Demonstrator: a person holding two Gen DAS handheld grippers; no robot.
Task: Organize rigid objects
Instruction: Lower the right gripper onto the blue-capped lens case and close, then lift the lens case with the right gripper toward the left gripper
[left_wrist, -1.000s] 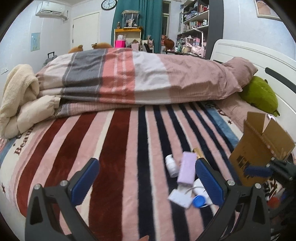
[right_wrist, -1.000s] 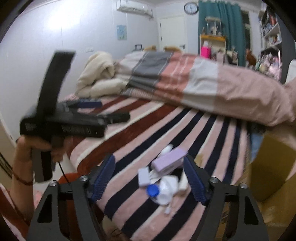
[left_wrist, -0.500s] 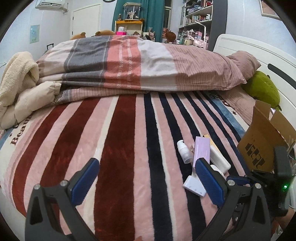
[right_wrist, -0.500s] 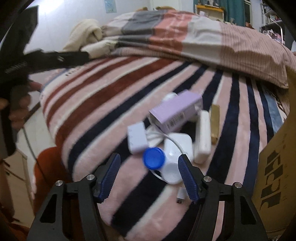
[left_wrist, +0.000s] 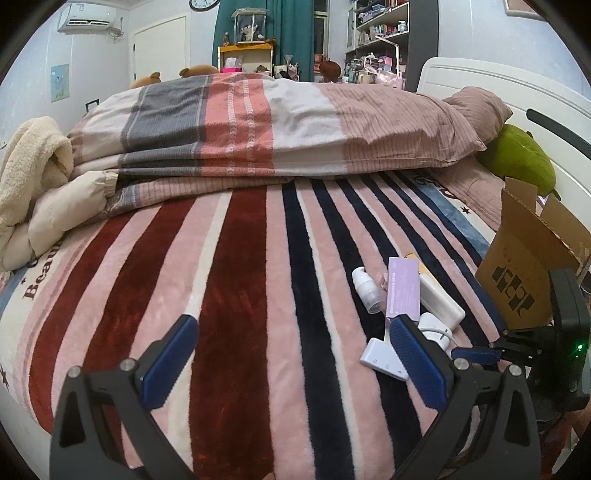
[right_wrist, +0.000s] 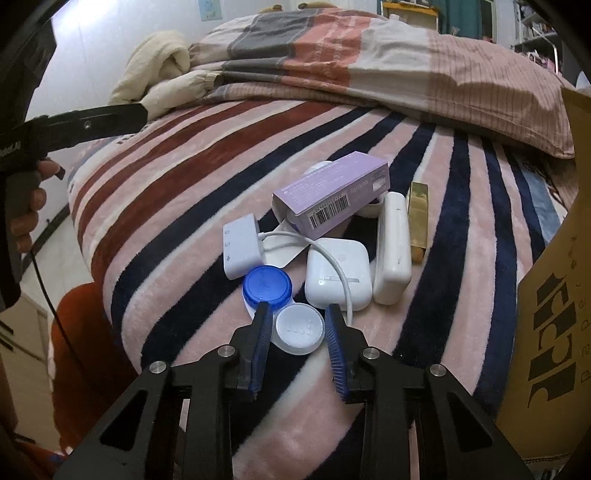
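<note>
A pile of small items lies on the striped blanket near the bed's front edge. It holds a contact lens case with a blue cap (right_wrist: 266, 283) and a white cap (right_wrist: 299, 328), a white earbud case (right_wrist: 338, 272), a white adapter (right_wrist: 241, 247) with cable, a purple box (right_wrist: 332, 199), a white bar-shaped case (right_wrist: 392, 247), a gold tube (right_wrist: 417, 221) and a small white bottle (left_wrist: 365, 290). My right gripper (right_wrist: 298, 319) has its jaws narrowed around the white cap, pads close to touching. My left gripper (left_wrist: 291, 345) is open and empty over the blanket, left of the pile.
An open cardboard box (left_wrist: 528, 273) stands at the right of the pile, also in the right wrist view (right_wrist: 554, 295). A folded duvet (left_wrist: 280, 125) lies across the bed behind. A green plush (left_wrist: 517, 158) and a headboard are at the far right.
My right gripper has moved down and forward to the pile, and its jaws have narrowed around the lens case's white cap. My left gripper has lifted its view slightly and stays open.
</note>
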